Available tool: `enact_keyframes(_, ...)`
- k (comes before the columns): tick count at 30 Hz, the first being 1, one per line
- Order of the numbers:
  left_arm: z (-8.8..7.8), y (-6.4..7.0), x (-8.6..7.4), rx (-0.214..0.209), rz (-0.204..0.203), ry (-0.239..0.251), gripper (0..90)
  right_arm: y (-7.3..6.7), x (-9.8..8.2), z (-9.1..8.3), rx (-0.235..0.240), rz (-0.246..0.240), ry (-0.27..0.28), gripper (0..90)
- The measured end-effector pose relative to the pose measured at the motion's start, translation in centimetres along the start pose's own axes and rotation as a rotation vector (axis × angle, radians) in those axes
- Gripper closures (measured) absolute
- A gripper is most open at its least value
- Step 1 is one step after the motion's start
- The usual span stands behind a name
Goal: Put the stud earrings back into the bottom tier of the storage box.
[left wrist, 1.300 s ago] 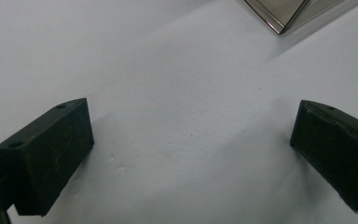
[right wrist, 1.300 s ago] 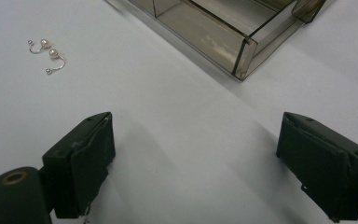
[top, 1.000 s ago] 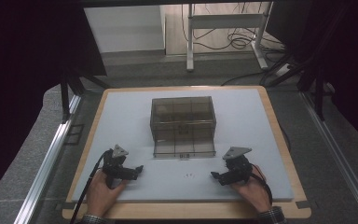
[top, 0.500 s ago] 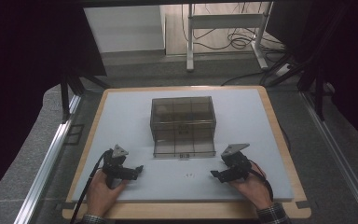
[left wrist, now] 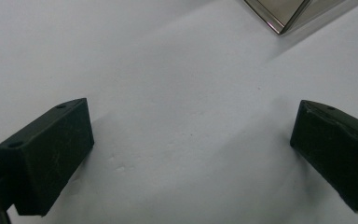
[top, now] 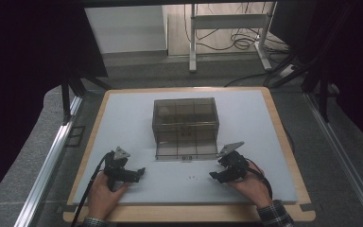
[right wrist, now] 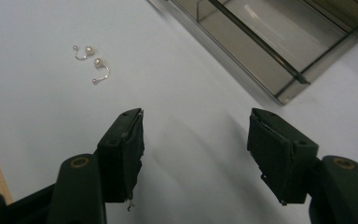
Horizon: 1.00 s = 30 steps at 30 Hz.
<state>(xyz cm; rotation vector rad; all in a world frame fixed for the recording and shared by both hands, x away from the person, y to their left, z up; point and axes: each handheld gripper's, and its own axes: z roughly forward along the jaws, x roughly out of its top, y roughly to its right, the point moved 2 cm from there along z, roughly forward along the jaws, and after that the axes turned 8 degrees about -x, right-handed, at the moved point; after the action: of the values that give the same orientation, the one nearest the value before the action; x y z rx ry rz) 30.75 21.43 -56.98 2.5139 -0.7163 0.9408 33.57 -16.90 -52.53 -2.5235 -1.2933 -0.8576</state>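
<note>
A smoky clear box [top: 185, 113] stands mid-board, its low drawer [top: 186, 149] pulled out toward me. Two small pearl earrings [top: 191, 178] lie on the white board in front of the drawer, and they appear again in the right gripper view [right wrist: 93, 63], ahead and left of the jaws. My right gripper [top: 216, 175] rests on the board just right of the earrings. Its jaws [right wrist: 196, 114] have just been closing but still stand apart, with nothing between them. My left gripper [top: 139, 172] lies at the front left, jaws wide open over bare board [left wrist: 191, 107].
The white board [top: 123, 118] sits on a wooden-edged table [top: 189, 215]. A corner of the box [left wrist: 284, 14] shows at the top of the left gripper view. The open drawer [right wrist: 261, 42] lies ahead and right of the right jaws. Beyond the table are cables and a metal stand [top: 227, 33].
The right gripper has shifted slightly left toward the earrings. The left hand has kept still.
</note>
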Motion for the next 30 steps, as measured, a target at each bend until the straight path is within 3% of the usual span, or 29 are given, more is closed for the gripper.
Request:
enact_keyframes(4,0.0,0.0,0.0,0.0,0.0,0.0,0.0,-0.1,0.6,0.2,0.036,0.005,0.007,33.2)
enact_keyframes(11,0.0,0.0,0.0,0.0,0.0,0.0,0.0,-0.4,1.4,0.6,0.045,-0.011,-0.026,34.6)
enact_keyframes(16,0.0,0.0,0.0,0.0,0.0,-0.001,0.0,-0.7,2.3,0.9,0.058,-0.048,-0.063,47.1)
enact_keyframes(30,0.0,0.0,0.0,-0.001,-0.002,0.001,0.0,-1.9,4.1,1.9,0.128,-0.126,-0.123,67.7)
